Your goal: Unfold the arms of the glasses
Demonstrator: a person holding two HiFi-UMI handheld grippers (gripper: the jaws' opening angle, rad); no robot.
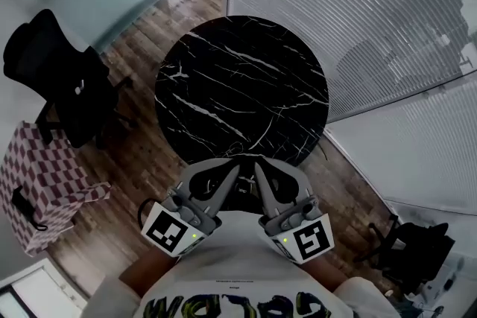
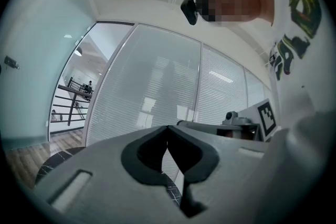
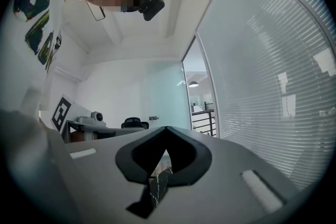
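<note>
Jaws on both my grippers are pressing shut with nothing between them. I am holding my left gripper [image 1: 237, 169] and my right gripper [image 1: 258, 164] level and close together in front of my shirt, their tips hanging at the near rim of the round black marble table [image 1: 238, 71] (white veins are running across its top). Glasses are showing in none of my views. A black office chair [image 1: 56, 78] is standing left of the table.

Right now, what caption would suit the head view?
Left gripper and right gripper, both shut and empty, side by side at a round black marble table.
</note>
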